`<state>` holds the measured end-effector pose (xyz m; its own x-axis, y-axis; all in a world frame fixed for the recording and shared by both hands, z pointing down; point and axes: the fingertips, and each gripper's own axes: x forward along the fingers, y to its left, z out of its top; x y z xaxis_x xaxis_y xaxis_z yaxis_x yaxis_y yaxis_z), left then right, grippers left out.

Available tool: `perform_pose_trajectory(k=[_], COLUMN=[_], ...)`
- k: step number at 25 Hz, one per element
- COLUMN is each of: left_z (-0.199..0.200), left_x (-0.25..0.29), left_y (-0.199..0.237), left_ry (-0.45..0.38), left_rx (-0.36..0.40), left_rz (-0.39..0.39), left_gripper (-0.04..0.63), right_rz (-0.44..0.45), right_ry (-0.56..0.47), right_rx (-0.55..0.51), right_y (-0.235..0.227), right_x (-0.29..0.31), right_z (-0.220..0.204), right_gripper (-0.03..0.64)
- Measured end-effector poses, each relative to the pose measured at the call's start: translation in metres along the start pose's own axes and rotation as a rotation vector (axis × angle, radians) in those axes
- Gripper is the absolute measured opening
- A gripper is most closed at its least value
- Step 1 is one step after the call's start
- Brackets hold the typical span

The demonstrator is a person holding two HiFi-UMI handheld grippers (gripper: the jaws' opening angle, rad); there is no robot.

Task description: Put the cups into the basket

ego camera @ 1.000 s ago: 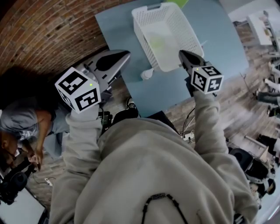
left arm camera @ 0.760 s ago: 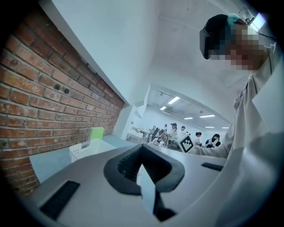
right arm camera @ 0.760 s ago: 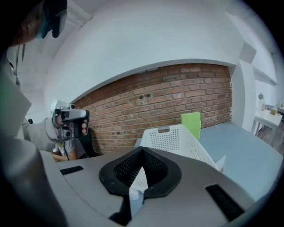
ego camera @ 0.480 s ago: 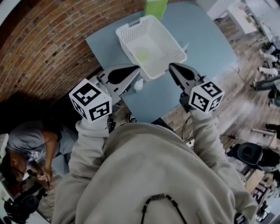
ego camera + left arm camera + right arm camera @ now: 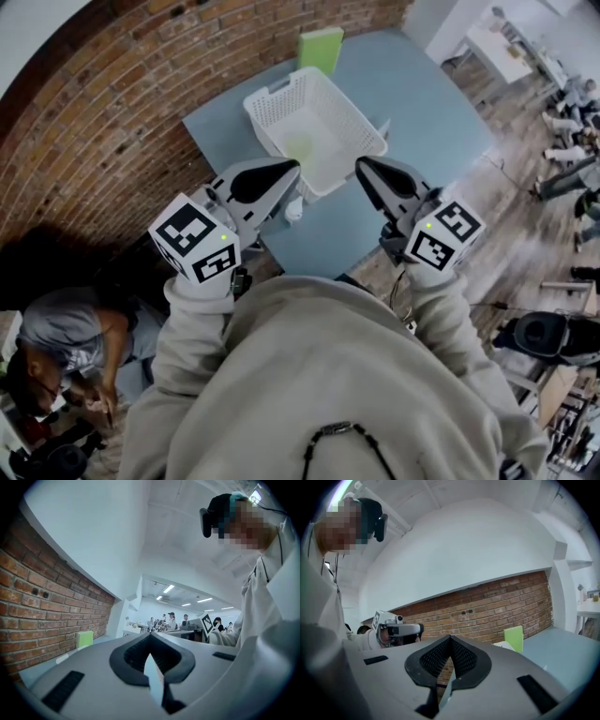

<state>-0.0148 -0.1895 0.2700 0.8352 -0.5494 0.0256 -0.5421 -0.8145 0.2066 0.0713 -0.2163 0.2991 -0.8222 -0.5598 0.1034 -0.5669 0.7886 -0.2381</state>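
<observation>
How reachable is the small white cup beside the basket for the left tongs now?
Probably yes: the left tongs sit close to the cup, which stands clear on the table by the basket's near corner. Their jaws are shut and would need opening.

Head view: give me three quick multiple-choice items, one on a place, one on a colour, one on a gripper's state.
1. Where is the white cup relative to the basket?
A. Inside it.
B. On the table, by its near corner.
C. Balanced on its rim.

2. What colour is the block beyond the basket?
A. Red.
B. Green.
C. Black.

3. How is the left gripper?
A. Shut, empty.
B. Wide open.
C. Shut on a cup.

Answers:
1 B: the cup stands on the table just outside the basket.
2 B: the block is bright green.
3 A: its jaws meet at the tip with nothing between them.
</observation>
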Motion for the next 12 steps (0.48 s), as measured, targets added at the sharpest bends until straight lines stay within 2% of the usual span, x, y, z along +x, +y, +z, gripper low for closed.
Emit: perform_pose_trajectory(k=[3,12], left_z=[0.002,-0.003], left_x=[0.005,0.016], left_y=[0.000,-0.007], left_ry=[-0.021,-0.005], left_rx=[0.010,0.000], left_rz=[-0.011,-0.037], left_gripper=[-0.005,-0.004], right_rz=[-0.017,-0.011], right_ry=[0.000,0.002], right_rx=[0.002,0.002], right_y=[-0.005,-0.002], right_x=[0.000,-0.003], right_z=[-0.002,-0.005], right_gripper=[0.011,0.011])
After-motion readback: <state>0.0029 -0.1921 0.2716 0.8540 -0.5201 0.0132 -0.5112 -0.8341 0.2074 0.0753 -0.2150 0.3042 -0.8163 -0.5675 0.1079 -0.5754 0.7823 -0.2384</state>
